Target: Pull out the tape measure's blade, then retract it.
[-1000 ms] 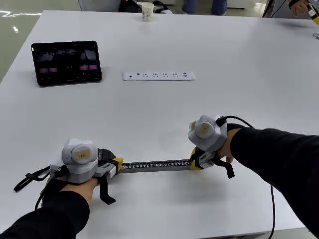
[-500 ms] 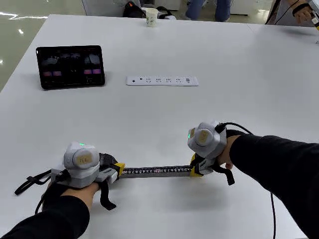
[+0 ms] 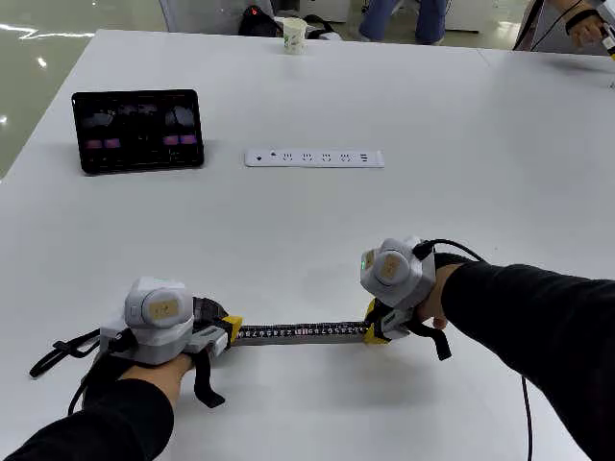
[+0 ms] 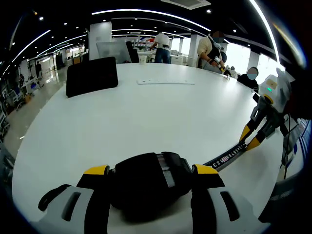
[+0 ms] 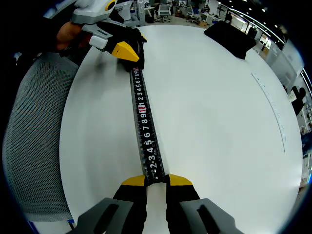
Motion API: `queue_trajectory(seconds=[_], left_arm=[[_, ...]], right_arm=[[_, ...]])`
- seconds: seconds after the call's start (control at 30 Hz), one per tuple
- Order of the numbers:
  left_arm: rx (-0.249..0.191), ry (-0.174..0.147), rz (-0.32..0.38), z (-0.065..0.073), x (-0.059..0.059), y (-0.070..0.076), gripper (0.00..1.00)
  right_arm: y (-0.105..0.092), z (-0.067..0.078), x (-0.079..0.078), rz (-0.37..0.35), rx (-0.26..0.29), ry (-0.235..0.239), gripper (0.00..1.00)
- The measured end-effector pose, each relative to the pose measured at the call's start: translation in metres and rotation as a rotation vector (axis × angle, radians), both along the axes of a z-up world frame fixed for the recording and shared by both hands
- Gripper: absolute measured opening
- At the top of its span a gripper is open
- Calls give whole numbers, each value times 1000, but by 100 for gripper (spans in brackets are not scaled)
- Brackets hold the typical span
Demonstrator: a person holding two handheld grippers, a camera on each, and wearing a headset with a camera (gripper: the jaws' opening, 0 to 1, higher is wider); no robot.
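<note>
- Currently the tape measure's case [image 4: 146, 185] sits low in the centre of the left gripper view. The left gripper [image 4: 151, 170] has its yellow-tipped jaws clenched against the case's two sides.
- The blade [image 5: 145, 122] runs up the middle of the right gripper view, lying flat on the white table [image 3: 404, 144]. At the bottom of that frame the right gripper [image 5: 156, 181] pinches the blade's free end, with its jaws almost together.
- Across the lower centre of the head view, the blade spans the gap between the two grippers. The pull-out looks well under way or finished, and the retraction is not yet done.
- The pinch at the tip is narrow. If it slips, or lets go all at once, the spring would likely whip the blade back toward the case.
- A sudden snap-back could also jolt the case and twist it in the left jaws, since its black body looks rounded and smooth.
- If the right gripper drifts out of line with the case's mouth, the blade may twist or kink rather than feed in straight.
- Well apart, in the upper part of the head view, lie a tablet [image 3: 137, 130], a power strip [image 3: 314, 157] and a paper cup [image 3: 294, 35]. None of them seems likely to interfere.
</note>
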State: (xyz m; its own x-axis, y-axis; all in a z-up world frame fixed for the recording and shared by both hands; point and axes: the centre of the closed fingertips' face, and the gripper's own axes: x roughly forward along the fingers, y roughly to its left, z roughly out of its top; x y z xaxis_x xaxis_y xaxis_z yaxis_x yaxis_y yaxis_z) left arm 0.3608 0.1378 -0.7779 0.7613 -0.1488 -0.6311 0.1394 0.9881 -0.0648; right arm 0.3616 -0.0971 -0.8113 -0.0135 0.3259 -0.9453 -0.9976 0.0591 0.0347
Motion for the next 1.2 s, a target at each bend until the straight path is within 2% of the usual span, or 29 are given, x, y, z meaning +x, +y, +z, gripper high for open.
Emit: queue_trajectory(seconds=[0.7,1.2], left_arm=[[-4,2,1,0,0,0,62],[-7,4,0,1,0,0,62]], right_arm=[[8,0,-1,39,-7,-8,11],[15,-1,0,32,2,-9,11]])
